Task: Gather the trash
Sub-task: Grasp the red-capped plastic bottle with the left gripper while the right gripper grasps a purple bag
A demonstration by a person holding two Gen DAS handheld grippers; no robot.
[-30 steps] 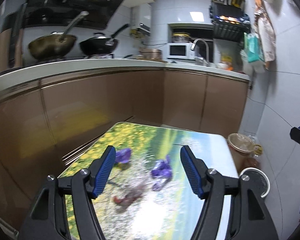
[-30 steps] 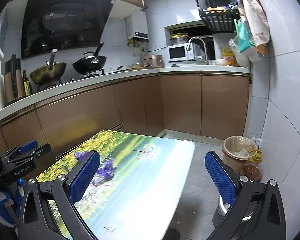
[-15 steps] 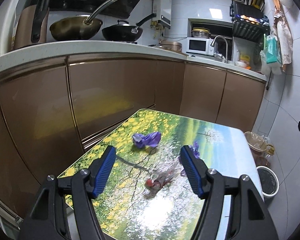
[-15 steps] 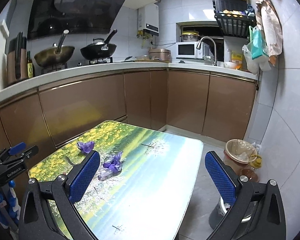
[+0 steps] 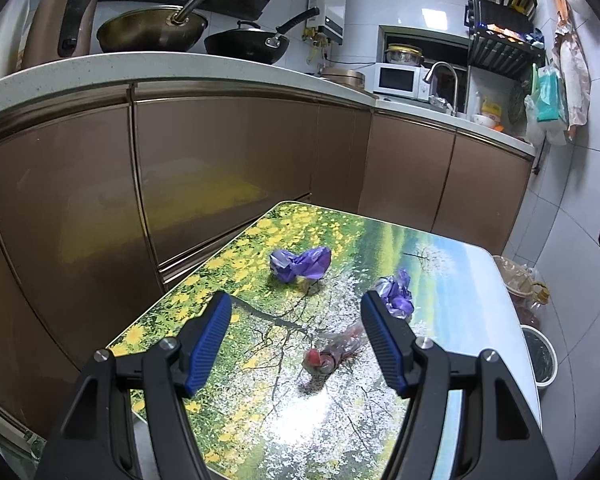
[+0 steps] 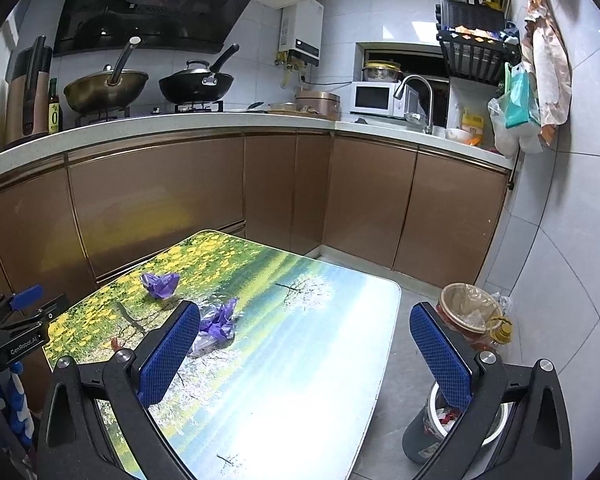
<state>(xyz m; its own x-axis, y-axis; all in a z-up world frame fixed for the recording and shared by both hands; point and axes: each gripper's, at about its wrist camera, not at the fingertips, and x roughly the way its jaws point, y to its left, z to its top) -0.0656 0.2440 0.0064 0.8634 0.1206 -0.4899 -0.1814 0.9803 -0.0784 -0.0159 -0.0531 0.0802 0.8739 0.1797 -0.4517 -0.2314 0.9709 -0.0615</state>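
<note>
Three pieces of trash lie on the flower-print table (image 5: 260,420). A purple crumpled wrapper (image 5: 300,264) lies farthest; it also shows in the right wrist view (image 6: 161,283). A second purple wrapper (image 5: 396,294) lies right of it, seen too from the right wrist (image 6: 218,320). A clear wrapper with a red end (image 5: 332,354) lies nearest. My left gripper (image 5: 296,340) is open and empty, hovering above the table with the clear wrapper between its fingers' line of sight. My right gripper (image 6: 306,354) is open and empty over the table's right side.
A lined trash bin (image 6: 466,312) stands on the floor right of the table by the tiled wall, and a smaller grey bin (image 6: 440,432) stands nearer. Brown cabinets (image 6: 160,208) under a white counter run behind the table.
The left gripper has dropped lower and swung left, so the trash now sits sharper and closer between its fingers. The right gripper has shifted slightly; both stay open.
</note>
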